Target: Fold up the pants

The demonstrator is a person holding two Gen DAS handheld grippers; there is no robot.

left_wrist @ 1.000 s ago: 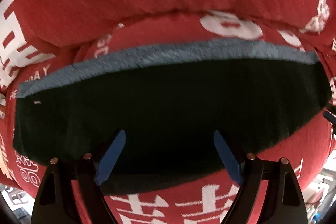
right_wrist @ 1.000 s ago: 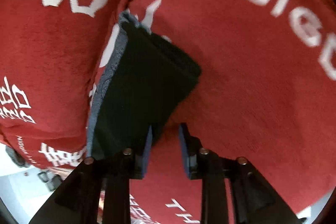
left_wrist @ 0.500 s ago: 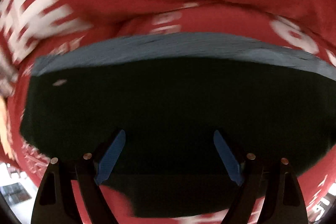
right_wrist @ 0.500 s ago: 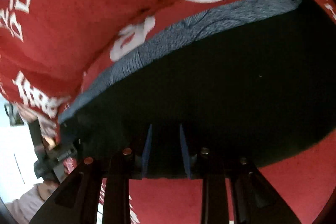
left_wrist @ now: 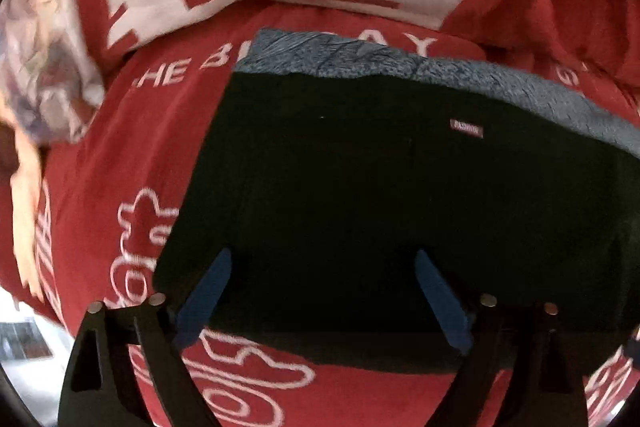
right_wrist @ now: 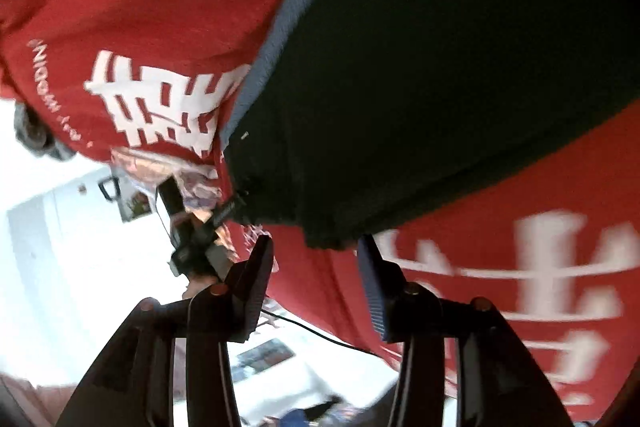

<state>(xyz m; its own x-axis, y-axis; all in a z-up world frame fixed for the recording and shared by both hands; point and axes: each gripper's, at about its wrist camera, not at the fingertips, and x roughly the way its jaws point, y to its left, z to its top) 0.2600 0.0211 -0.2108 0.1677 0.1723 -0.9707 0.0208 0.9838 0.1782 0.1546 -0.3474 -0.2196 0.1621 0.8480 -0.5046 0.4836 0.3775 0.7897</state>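
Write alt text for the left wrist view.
Folded dark pants with a grey-blue inner lining edge lie on a red blanket printed with white lettering. The left gripper, its blue-padded jaws opening wide, hovers over the pants' near edge.

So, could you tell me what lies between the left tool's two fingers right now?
In the left wrist view, the folded dark pants fill the space between the left tool's fingers, lying on the red blanket. Its jaws are opening and not pressing the cloth.

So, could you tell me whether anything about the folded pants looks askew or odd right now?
Slightly: the black pants lie folded on the red blanket, but a gray fleecy lining sticks out along the far edge, so the layers don't line up. Nothing else stands out.
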